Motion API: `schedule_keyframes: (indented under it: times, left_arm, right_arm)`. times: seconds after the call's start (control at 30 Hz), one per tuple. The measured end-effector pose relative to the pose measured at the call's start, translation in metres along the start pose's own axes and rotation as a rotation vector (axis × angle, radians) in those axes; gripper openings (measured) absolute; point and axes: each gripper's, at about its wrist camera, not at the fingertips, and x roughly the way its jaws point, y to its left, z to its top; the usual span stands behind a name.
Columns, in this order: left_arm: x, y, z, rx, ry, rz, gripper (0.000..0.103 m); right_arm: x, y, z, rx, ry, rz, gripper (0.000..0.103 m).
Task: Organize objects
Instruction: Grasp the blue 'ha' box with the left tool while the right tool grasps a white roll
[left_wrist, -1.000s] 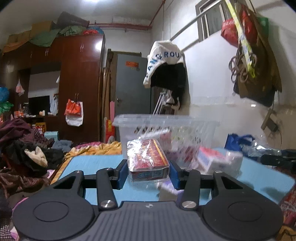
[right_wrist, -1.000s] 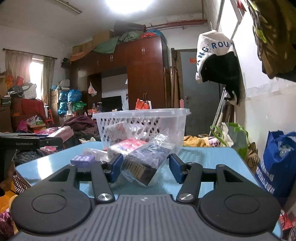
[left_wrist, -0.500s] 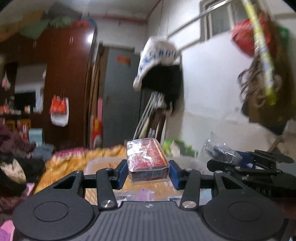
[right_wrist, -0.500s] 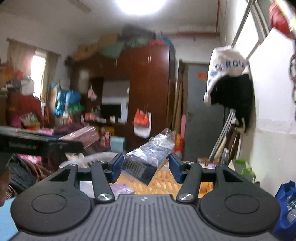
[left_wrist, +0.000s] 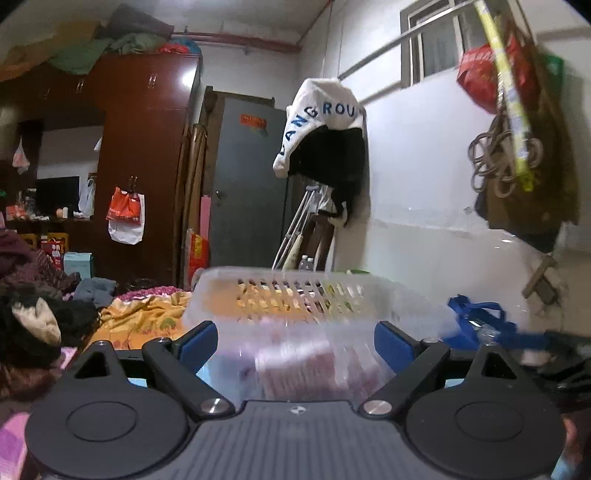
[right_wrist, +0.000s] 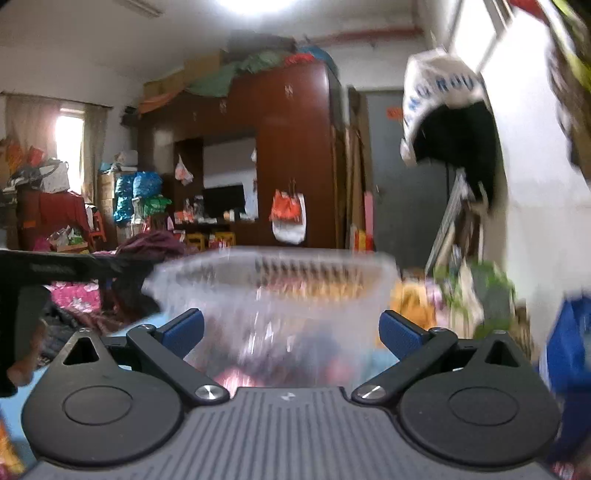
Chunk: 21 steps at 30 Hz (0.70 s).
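Observation:
A clear plastic basket (left_wrist: 295, 295) stands right in front of my left gripper (left_wrist: 295, 341), which is open and empty. A blurred red packet (left_wrist: 317, 373) shows through the basket's wall. In the right wrist view the same basket (right_wrist: 273, 288) is close ahead and blurred. My right gripper (right_wrist: 291, 330) is open and empty. Blurred dark and red packets (right_wrist: 306, 350) lie inside the basket. The left gripper's body shows at the left edge of the right wrist view (right_wrist: 48, 267).
The basket stands on a light blue table (right_wrist: 373, 360). A blue bag (left_wrist: 476, 321) is at the right. Clothes are piled at the left (left_wrist: 33, 321). A brown wardrobe (left_wrist: 144, 166) and a grey door (left_wrist: 247, 184) stand behind.
Both grippers have opened and let go of their packets: the red box from the left, the dark wrapped packet from the right. Both now sit lower, close against the basket.

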Motion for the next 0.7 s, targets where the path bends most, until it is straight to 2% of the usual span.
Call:
schedule_keyframes:
  times: [0.1,0.23,0.37,0.43,0.47,0.57,0.7]
  left_arm:
    - [-0.023,0.001,-0.029,-0.021,0.011,-0.045,0.094]
    - [-0.028,-0.010,-0.058,0.058,0.071,-0.051,0.094]
    - [-0.026,-0.015,-0.062,0.086,0.077,-0.056,0.094]
    - [-0.024,-0.016,-0.065,0.093,0.090,-0.054,0.094]
    - [-0.023,-0.016,-0.066,0.096,0.097,-0.054,0.094]
    - [-0.020,-0.017,-0.070,0.100,0.116,-0.050,0.094]
    - [-0.016,-0.021,-0.076,0.107,0.148,-0.052,0.094]
  right_arm:
    - [-0.020,0.001,-0.026,0.007,0.025,0.038,0.103]
    - [-0.025,0.010,-0.036,-0.018,0.025,0.050,0.103]
    - [-0.018,0.015,-0.038,-0.040,0.016,-0.004,0.091]
    - [-0.013,0.011,-0.039,-0.037,0.028,0.006,0.087]
    - [-0.011,0.011,-0.040,-0.033,0.037,0.020,0.080]
    - [-0.012,0.011,-0.041,-0.042,0.046,0.026,0.078]
    - [-0.003,0.016,-0.043,-0.067,0.106,0.012,0.074]
